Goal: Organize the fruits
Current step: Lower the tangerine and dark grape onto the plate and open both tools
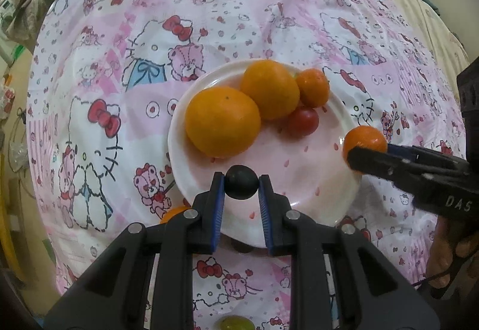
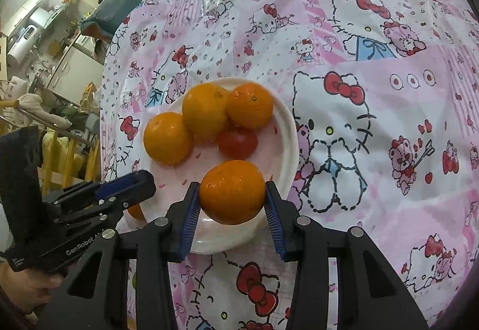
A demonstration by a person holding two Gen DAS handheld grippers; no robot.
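Observation:
My left gripper (image 1: 241,180) is shut on a small dark round fruit (image 1: 241,187), held just above the near rim of a white plate (image 1: 302,177). On the plate lie two big oranges (image 1: 223,122) (image 1: 269,89), a small tangerine (image 1: 312,87) and a red tomato (image 1: 303,121). My right gripper (image 2: 232,186) is shut on another tangerine (image 2: 232,195) over the plate's (image 2: 284,126) near edge. In the left wrist view this right gripper (image 1: 359,156) comes in from the right with its tangerine (image 1: 364,139). The left gripper (image 2: 143,180) shows at the left of the right wrist view, its fruit hidden.
A pink cartoon-print cloth (image 1: 119,90) covers the table. A small orange fruit (image 1: 173,211) lies on the cloth beside the plate, partly under my left gripper. A green grape (image 1: 235,324) sits near the bottom edge. Beyond the table's far edge stand clothes and furniture (image 2: 45,60).

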